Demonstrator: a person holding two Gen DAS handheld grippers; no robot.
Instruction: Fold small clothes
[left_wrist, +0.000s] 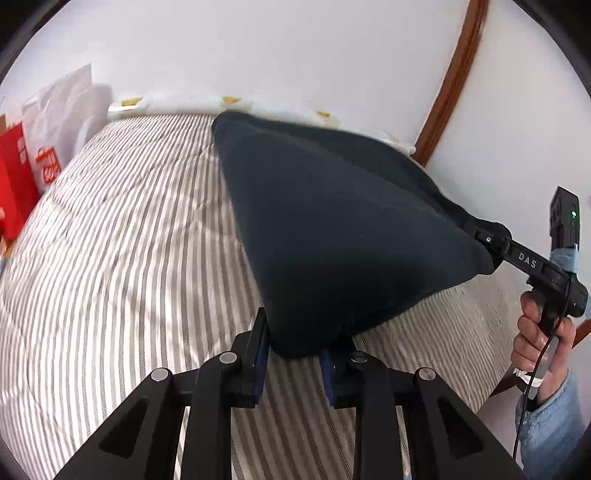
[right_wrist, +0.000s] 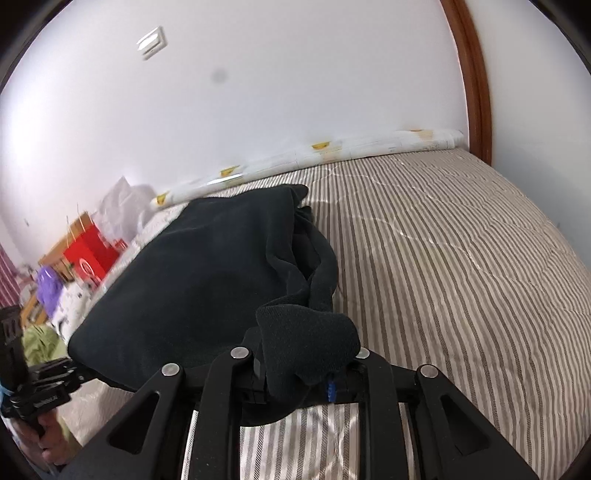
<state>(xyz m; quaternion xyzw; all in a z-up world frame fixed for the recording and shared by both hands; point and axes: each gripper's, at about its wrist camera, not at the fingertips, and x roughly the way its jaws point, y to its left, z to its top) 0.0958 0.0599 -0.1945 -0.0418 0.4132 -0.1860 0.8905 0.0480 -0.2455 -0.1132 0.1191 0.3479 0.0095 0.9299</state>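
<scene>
A dark navy garment (left_wrist: 332, 221) is stretched above the striped bed cover (left_wrist: 129, 240) between both grippers. My left gripper (left_wrist: 295, 350) is shut on its near corner, the cloth pinched between the blue pads. My right gripper (left_wrist: 476, 230) grips the opposite corner at the right, with a hand (left_wrist: 543, 332) in a denim sleeve on its handle. In the right wrist view the garment (right_wrist: 207, 280) hangs in folds, and a bunched corner covers my right gripper (right_wrist: 295, 369), shut on it. The left gripper (right_wrist: 79, 373) holds the far edge at lower left.
Red bags (left_wrist: 14, 177) and a white bag (left_wrist: 62, 122) stand at the bed's left end. A white rolled pad (right_wrist: 332, 151) lies along the wall. A wooden frame (right_wrist: 476, 74) borders the bed. Purple (right_wrist: 48, 288) and green (right_wrist: 37, 347) items lie beyond the left edge.
</scene>
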